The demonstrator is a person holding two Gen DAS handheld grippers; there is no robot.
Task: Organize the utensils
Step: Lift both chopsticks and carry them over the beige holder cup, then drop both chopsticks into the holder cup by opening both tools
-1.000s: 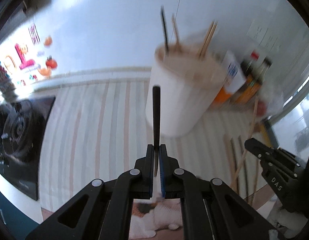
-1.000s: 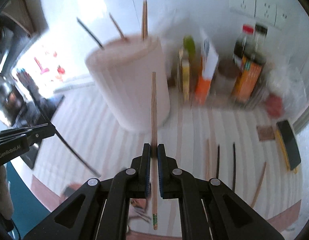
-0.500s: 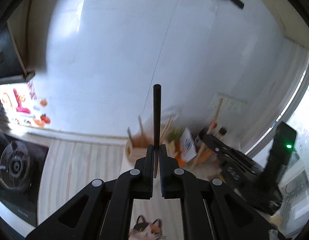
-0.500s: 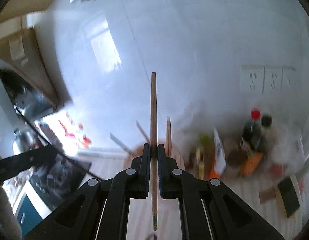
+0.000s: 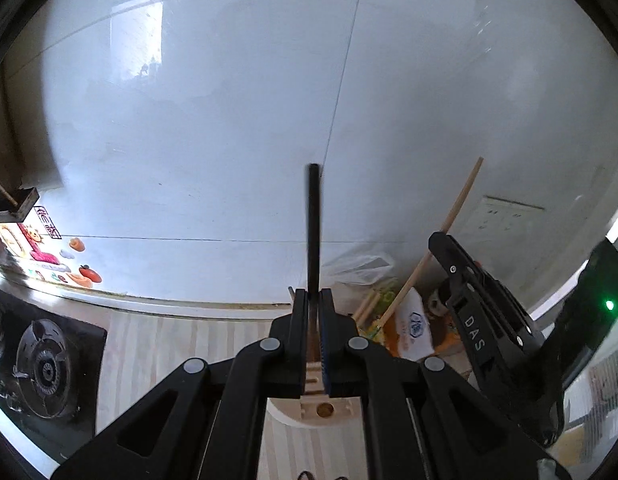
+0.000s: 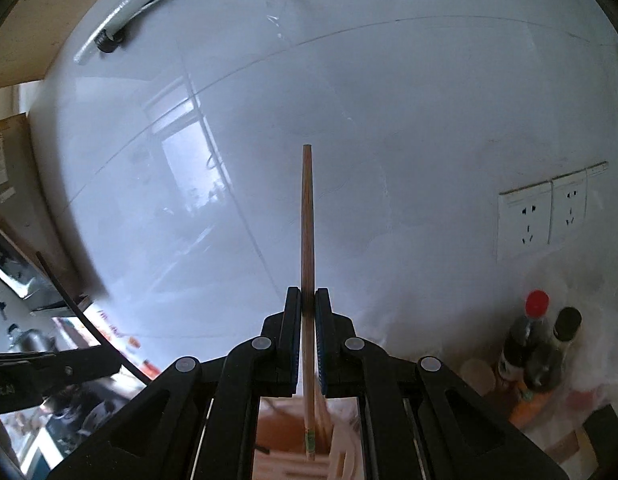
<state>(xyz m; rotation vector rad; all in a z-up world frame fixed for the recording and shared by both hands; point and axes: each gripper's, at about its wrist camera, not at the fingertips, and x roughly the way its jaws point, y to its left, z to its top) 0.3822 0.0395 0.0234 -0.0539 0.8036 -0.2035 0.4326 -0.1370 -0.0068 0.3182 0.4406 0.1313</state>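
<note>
L wrist view: left gripper has its jaws clamped on a black chopstick, which sticks up ahead of the tips against the white tiled wall. Below the jaws sits the holder, pale, only partly in view. The right gripper shows at right, w/ a wooden chopstick slanting up from it. Stove at far left on the striped worktop; a white-orange carton stands behind.

R wrist view: right gripper jaws clamped on the wooden chopstick, gripped low-mid, the printed end hanging below the jaws over the holder's brown mouth. Two sauce bottles at right, sockets on the wall. Left gripper's black stick shows at the left edge.

Handling, as a judgement: both sticks are light, stiff, thin; smooth, so likely to pivot or slip in a narrow pinch. Best held near the middle, square across the pads. Holder looks light too — a stick pushed in at a slant could tip it.
</note>
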